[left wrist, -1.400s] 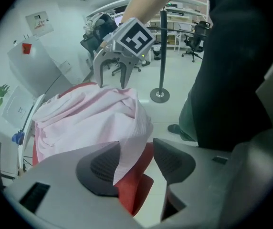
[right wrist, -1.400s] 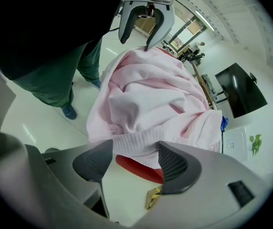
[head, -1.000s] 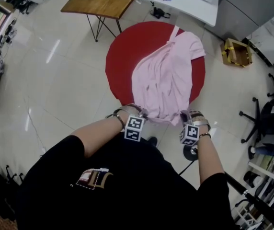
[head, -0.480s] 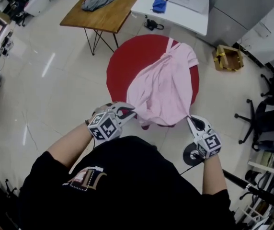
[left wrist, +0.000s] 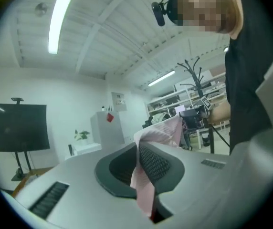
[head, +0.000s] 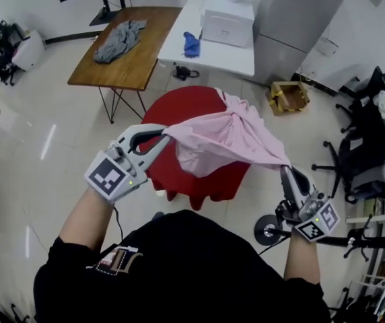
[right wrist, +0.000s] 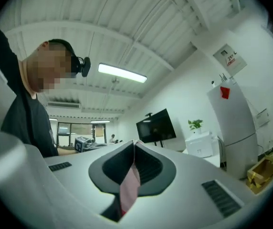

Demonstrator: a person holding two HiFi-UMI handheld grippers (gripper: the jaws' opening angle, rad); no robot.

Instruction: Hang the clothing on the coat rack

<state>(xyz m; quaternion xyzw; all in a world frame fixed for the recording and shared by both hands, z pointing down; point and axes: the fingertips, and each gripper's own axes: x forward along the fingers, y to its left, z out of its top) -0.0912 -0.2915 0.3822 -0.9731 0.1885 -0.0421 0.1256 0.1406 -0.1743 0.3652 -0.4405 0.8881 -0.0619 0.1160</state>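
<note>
Two tongs are squeezed tight, and each one bites a bit of the same pink shirt [head: 227,140]. The left tongs [head: 160,134] pinch a thin fold of the cloth between their dark pads. The right tongs [head: 286,169] pinch another thin fold at the other side. Nothing else is in either one.

I think the job right now is to lift the shirt and carry it to the rack. To do that well, both tongs should hold on hard, because each bite is only small and a big tug could pull the cloth out. The hands should stay apart so the shirt spreads open and does not bunch up. It should go up high enough that no part drags. A tall stand with hooks [left wrist: 192,73] shows behind the person in the left gripper view, and I guess that is the coat rack. The neck of the shirt should go over a hook before either pair of tongs lets go.

The shirt is thin, soft and full of wrinkles. It hangs in the air between the two tongs, above the round red table [head: 179,173]. It sags in the middle. Its far end droops toward the table top, and I cannot tell if it touches.
</note>
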